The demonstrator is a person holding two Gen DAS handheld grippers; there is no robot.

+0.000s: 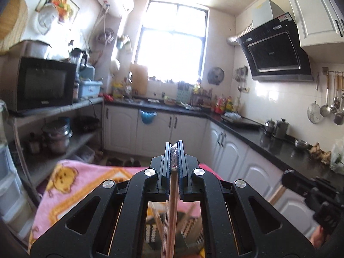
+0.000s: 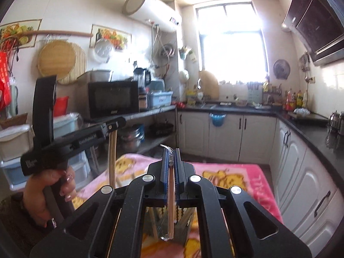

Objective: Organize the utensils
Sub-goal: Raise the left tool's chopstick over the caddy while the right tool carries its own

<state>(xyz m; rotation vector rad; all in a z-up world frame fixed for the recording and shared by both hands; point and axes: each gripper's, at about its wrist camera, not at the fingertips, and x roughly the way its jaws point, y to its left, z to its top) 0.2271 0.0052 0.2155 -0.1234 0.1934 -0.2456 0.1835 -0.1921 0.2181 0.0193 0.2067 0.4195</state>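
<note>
My left gripper (image 1: 174, 157) is shut on a pair of wrapped wooden chopsticks (image 1: 173, 210) that hang down from its jaws. It also shows at the left of the right wrist view (image 2: 111, 126), with its chopsticks (image 2: 112, 157) hanging below it. My right gripper (image 2: 171, 161) is shut on another wrapped wooden chopstick pack (image 2: 171, 204) that hangs down. Both are held above a utensil holder (image 1: 189, 230) with several chopsticks in it, which stands on a pink cartoon blanket (image 2: 236, 174). The right gripper shows at the right edge of the left wrist view (image 1: 311, 195).
A black counter (image 1: 268, 142) with white cabinets runs along the right and back. Shelves with a microwave (image 1: 43, 83) and pots stand at the left. Ladles hang on the right wall (image 1: 331, 107). White plastic drawers (image 2: 13, 142) are at the far left.
</note>
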